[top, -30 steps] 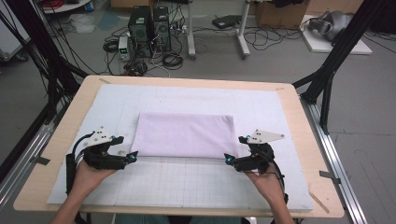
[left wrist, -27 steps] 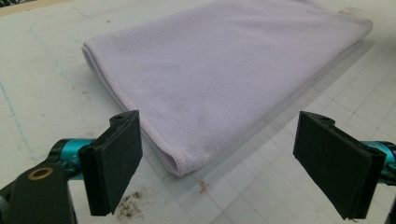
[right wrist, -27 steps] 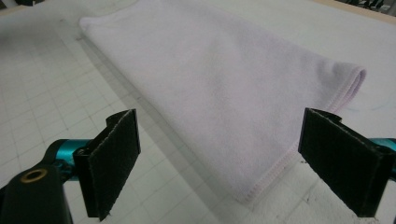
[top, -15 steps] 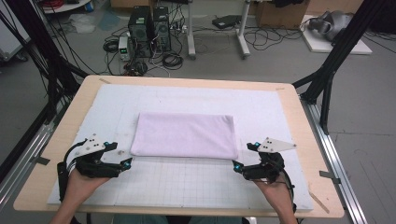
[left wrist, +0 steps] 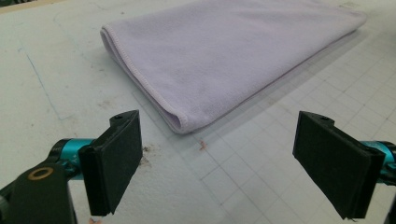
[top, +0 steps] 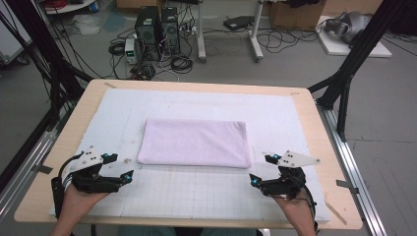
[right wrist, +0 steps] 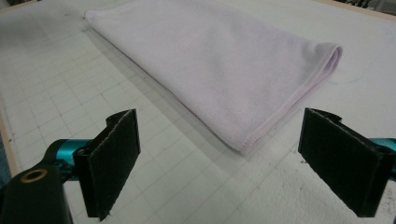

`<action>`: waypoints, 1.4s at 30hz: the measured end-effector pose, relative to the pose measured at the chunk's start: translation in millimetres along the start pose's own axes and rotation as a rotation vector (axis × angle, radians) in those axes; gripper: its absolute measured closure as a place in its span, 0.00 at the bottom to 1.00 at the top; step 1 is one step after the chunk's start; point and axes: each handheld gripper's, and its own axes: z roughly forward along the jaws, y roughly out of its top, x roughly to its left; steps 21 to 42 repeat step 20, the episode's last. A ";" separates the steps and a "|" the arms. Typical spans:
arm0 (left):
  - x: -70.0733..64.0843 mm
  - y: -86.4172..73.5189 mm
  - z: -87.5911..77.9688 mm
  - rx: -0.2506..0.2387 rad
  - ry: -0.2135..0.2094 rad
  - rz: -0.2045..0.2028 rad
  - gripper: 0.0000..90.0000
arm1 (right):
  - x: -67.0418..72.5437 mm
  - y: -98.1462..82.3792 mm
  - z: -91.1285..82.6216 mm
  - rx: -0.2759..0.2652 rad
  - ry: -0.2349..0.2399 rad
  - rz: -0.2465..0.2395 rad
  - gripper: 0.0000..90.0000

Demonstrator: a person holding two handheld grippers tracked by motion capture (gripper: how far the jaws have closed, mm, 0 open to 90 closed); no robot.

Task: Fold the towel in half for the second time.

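Note:
A folded pale lilac towel (top: 194, 142) lies flat in the middle of the white gridded mat (top: 196, 196). My left gripper (top: 122, 166) rests near the front left, a little short of the towel's near left corner, open with nothing between its pads. In the left gripper view the towel's (left wrist: 224, 56) folded corner lies just ahead of the wide-spread left gripper (left wrist: 224, 161). My right gripper (top: 260, 169) sits at the front right, apart from the towel's near right corner, also open. The right gripper view shows the towel's (right wrist: 210, 60) stitched corner ahead of the empty right gripper (right wrist: 219, 161).
The mat covers a wooden table (top: 314, 123) with a bare rim all round. Black frame legs (top: 344, 83) stand at the table's far corners. Beyond the far edge, computers and cables (top: 157, 29) sit on the floor.
Both grippers have drawn back from the towel's near corners toward the front edge and slightly outward. The towel lies as before.

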 end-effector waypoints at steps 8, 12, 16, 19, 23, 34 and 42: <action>-3.9 -3.7 -4.9 -0.008 -0.003 0.000 0.18 | 2.3 -8.2 -8.2 0.000 -0.006 0.005 0.13; -4.7 -6.3 -5.7 -0.005 -0.004 0.000 0.18 | 2.6 -10.9 -10.7 0.001 -0.014 0.004 0.13; -4.6 -9.5 -4.7 -0.001 -0.005 -0.006 0.18 | 2.7 -12.6 -10.0 0.002 -0.012 0.001 0.13; -4.2 -12.2 -3.3 0.006 -0.002 -0.007 0.18 | 4.0 -13.1 -8.2 0.007 -0.006 0.000 0.13; -4.1 -12.8 -3.2 0.004 -0.004 -0.010 0.18 | 4.1 -13.1 -7.9 0.007 -0.007 -0.001 0.13; -4.1 -12.8 -3.2 0.004 -0.004 -0.010 0.18 | 4.1 -13.1 -7.9 0.007 -0.007 -0.001 0.13; -4.1 -12.8 -3.2 0.004 -0.004 -0.010 0.18 | 4.1 -13.1 -7.9 0.007 -0.007 -0.001 0.13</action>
